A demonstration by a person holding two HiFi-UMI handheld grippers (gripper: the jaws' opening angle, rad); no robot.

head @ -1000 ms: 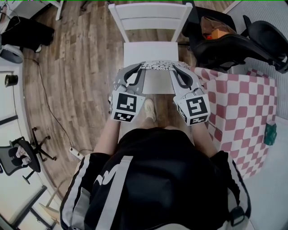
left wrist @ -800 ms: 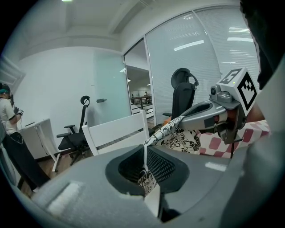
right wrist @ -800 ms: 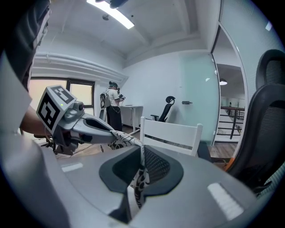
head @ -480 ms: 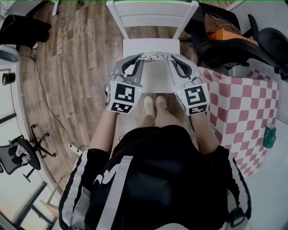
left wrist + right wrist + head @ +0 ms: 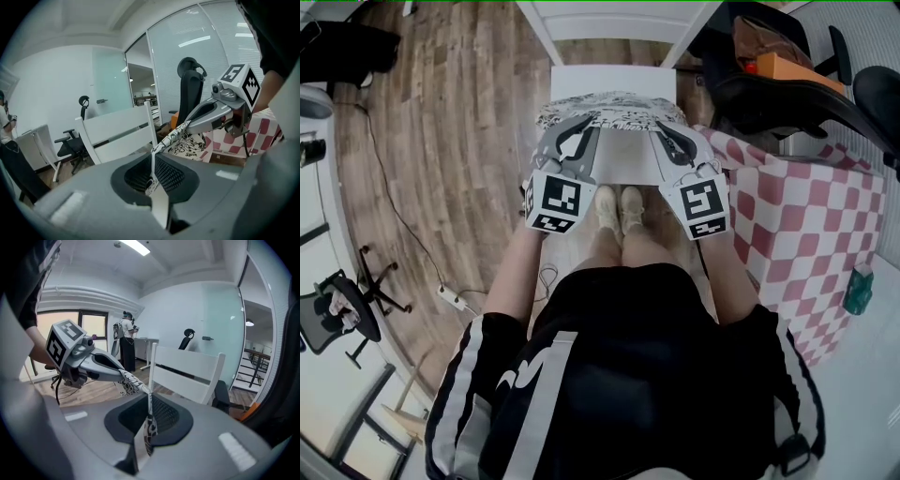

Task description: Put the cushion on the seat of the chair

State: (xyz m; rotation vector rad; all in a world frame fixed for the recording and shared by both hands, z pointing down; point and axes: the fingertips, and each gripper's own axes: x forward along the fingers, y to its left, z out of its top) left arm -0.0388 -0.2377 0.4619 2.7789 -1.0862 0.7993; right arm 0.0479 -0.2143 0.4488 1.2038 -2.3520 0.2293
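black-and-white patterned fabric, the cushion, is stretched between two hand-held tongs in front of a standing person, seen from above. the left tongs grip the cushion's left side and the right tongs grip its right side, so the cushion spans the gap between them. in each gripper view the jaws stand almost together, clamped on a thin fold of the printed cloth. that fold rises out of the jaws and runs across to the other tongs, which bite the opposite edge.

from the head view the printed far edge of the cushion lies beyond the tips of both tongs. between the tongs its surface looks plain and pale. both tongs point away from the person and slope downward, roughly side by side, each with its marker cube nearest the person.

the cushion is over the front part of the seat of a white wooden chair. a bare strip of seat shows beyond the cushion, before the slatted backrest. it is not possible to tell whether the cushion touches the seat or hangs just above it.

the person's pale shoes stand together on the wood-plank floor, just short of the chair and below the cushion's near edge. to the right of the chair is a pink-and-white checked cloth, and behind that a black office chair.
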